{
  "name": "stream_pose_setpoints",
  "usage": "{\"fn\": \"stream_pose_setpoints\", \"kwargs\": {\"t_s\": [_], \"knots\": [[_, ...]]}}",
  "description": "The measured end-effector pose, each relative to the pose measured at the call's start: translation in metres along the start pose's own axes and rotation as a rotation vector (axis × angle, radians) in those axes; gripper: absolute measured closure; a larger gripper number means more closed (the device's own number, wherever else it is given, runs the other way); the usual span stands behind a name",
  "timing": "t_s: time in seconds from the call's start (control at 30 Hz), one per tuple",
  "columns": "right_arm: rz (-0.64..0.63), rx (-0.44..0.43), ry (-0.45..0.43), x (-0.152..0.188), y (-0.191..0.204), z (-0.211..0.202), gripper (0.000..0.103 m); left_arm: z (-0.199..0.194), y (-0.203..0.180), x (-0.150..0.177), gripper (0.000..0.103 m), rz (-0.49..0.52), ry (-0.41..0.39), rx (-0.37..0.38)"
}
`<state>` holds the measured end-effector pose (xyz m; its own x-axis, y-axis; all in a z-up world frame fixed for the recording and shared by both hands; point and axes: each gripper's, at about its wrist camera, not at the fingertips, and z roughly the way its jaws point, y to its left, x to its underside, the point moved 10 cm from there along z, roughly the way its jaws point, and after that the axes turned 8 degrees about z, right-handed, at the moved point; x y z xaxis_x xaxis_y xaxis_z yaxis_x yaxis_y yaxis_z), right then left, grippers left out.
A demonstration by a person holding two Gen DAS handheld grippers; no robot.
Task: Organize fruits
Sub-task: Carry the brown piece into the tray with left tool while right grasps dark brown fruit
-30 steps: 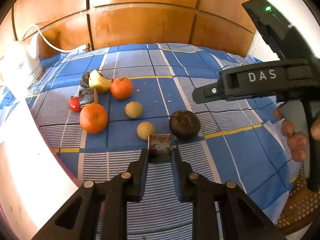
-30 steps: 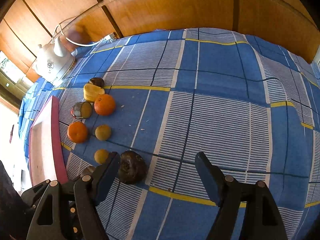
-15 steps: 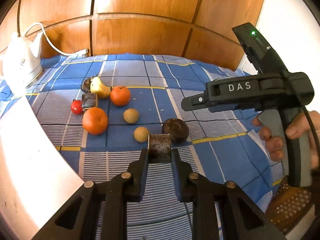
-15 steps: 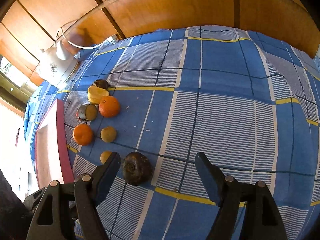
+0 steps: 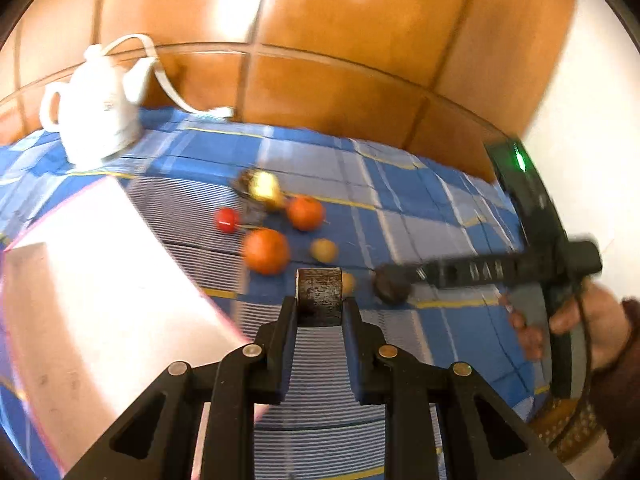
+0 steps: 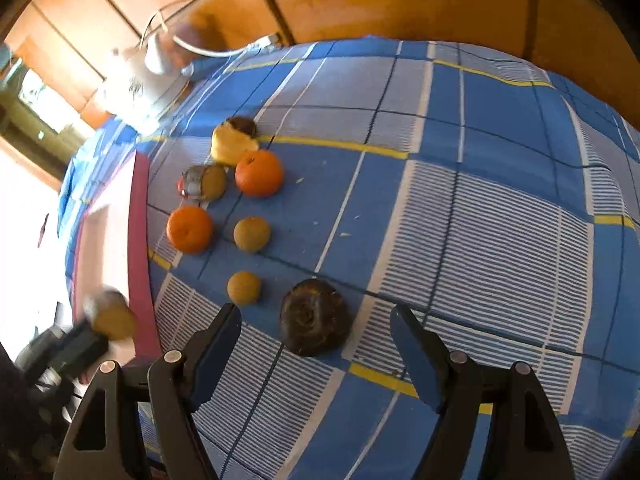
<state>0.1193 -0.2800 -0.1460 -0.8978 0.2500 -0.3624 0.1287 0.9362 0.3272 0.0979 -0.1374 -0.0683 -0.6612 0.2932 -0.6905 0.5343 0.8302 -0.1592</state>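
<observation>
Holding 1 small brown fruit tight in the left gripper.
Right gripper fingers stand apart around the dark round fruit; it looks firm, so squeeze its middle.

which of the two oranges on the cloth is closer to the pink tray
The orange lying nearer the camera, close beside the pink tray. The other orange sits farther back and further from the tray, next to the yellow fruit.

Blurred "DAS" lettering stands on the right claw's side.
</observation>
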Motion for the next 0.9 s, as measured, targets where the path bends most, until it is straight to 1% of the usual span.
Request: {"fn": "stream_pose_setpoints", "kwargs": {"t_s": [0.1, 0.2, 0.23, 0.27, 0.3, 0.33, 0.37, 0.4, 0.47, 0.5, 0.53, 0.63, 0.77, 0.83, 0.87, 0.9], "knots": [[-0.034, 0.035, 0.009, 0.004, 0.0, 0.008, 0.025, -0.012, 0.034, -0.004, 0.081, -0.051, -0.028, -0.066], [-0.065, 0.079, 0.019, 0.007, -0.002, 0.016, 0.025, -0.02, 0.071, -0.001, 0.081, -0.107, -0.034, -0.14], [-0.075, 0.092, 0.023, 0.007, -0.003, 0.019, 0.031, -0.023, 0.085, 0.0, 0.081, -0.125, -0.036, -0.168], [-0.091, 0.112, 0.028, 0.009, -0.003, 0.022, 0.041, -0.026, 0.095, 0.001, 0.081, -0.136, -0.039, -0.192], [-0.113, 0.144, 0.022, 0.009, -0.004, 0.024, 0.043, -0.028, 0.107, 0.002, 0.08, -0.143, -0.043, -0.223], [-0.131, 0.158, 0.013, 0.009, -0.003, 0.023, 0.048, -0.03, 0.119, 0.003, 0.08, -0.146, -0.041, -0.258], [-0.144, 0.16, 0.008, 0.009, -0.001, 0.023, 0.056, -0.031, 0.129, 0.005, 0.08, -0.149, -0.034, -0.286], [-0.149, 0.155, 0.005, 0.009, 0.0, 0.023, 0.058, -0.033, 0.14, 0.007, 0.08, -0.16, -0.034, -0.31], [-0.163, 0.162, 0.003, 0.01, 0.001, 0.023, 0.059, -0.036, 0.155, 0.012, 0.08, -0.171, -0.034, -0.345], [-0.168, 0.163, 0.003, 0.01, 0.001, 0.023, 0.059, -0.039, 0.162, 0.014, 0.078, -0.177, -0.035, -0.367], [-0.172, 0.165, 0.001, 0.01, 0.0, 0.023, 0.059, -0.039, 0.167, 0.015, 0.07, -0.183, -0.034, -0.382], [-0.197, 0.176, -0.003, 0.011, 0.001, 0.024, 0.059, -0.042, 0.173, 0.019, 0.052, -0.209, -0.038, -0.412], [-0.228, 0.194, -0.013, 0.013, 0.003, 0.021, 0.059, -0.043, 0.171, 0.025, 0.04, -0.223, -0.038, -0.433], [-0.231, 0.195, -0.015, 0.012, 0.003, 0.022, 0.059, -0.047, 0.167, 0.026, 0.029, -0.229, -0.042, -0.442], [-0.233, 0.197, -0.017, 0.012, 0.003, 0.022, 0.059, -0.049, 0.165, 0.026, 0.027, -0.231, -0.048, -0.446], [-0.234, 0.197, -0.018, 0.011, 0.004, 0.023, 0.059, -0.051, 0.164, 0.026, 0.021, -0.23, -0.053, -0.454]]}}
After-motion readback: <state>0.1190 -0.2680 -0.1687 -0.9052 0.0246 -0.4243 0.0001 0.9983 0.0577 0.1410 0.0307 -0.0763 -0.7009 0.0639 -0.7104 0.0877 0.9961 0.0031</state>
